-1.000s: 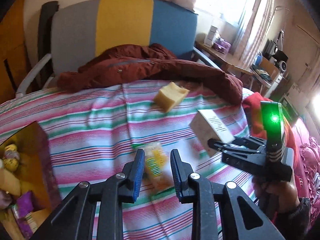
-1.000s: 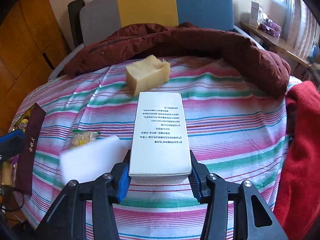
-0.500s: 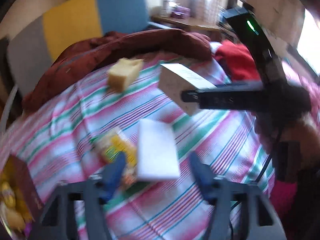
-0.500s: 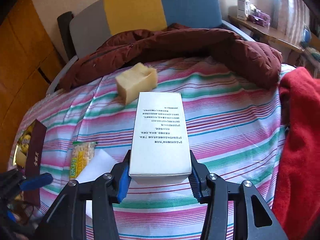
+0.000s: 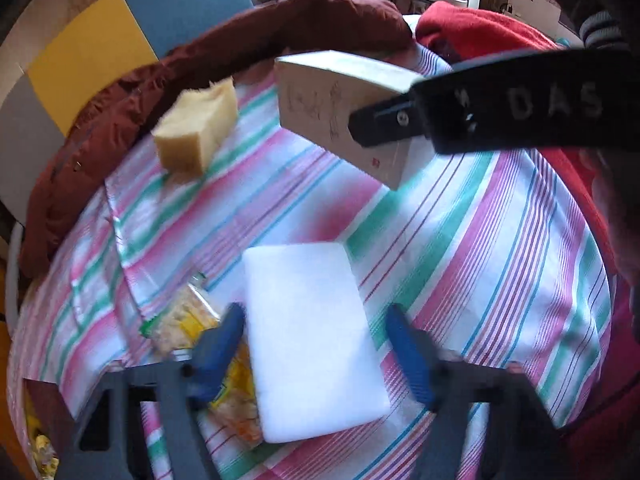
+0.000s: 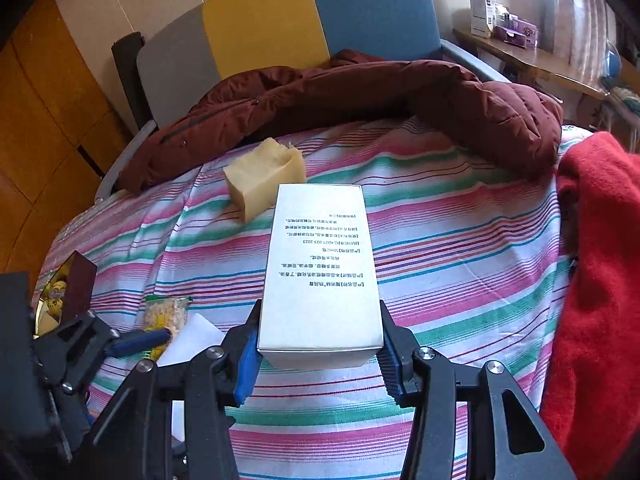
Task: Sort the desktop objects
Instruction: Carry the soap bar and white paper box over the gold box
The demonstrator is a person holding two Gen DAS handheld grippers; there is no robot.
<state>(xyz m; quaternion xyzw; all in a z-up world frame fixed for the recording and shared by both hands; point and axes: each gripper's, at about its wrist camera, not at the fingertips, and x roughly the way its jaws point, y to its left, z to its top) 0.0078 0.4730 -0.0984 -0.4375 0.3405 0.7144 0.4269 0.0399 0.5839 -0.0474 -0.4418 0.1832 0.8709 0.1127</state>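
A flat white sponge [image 5: 312, 332] lies on the striped cloth [image 5: 480, 240], between the blue pads of my left gripper [image 5: 315, 314]. Its jaws are closing around the sponge, with a small gap still showing at the right pad. A yellow snack packet [image 5: 188, 320] lies partly under the left finger. My right gripper [image 6: 318, 356] is shut on a white printed box [image 6: 320, 264], held above the cloth; the left wrist view shows that box [image 5: 340, 108] from the side. A torn yellow foam block [image 6: 264, 176] sits farther back.
A dark red jacket [image 6: 360, 100] lies along the far edge, before a grey, yellow and blue chair [image 6: 280, 24]. A red cloth [image 6: 592, 260] is heaped on the right. A dark box with yellow items [image 6: 76, 280] stands at the left edge.
My left gripper went from shut to wide, swung off the snack packet, dropped over the white sponge, and its jaws have narrowed. The right gripper still holds the box, barely moved.
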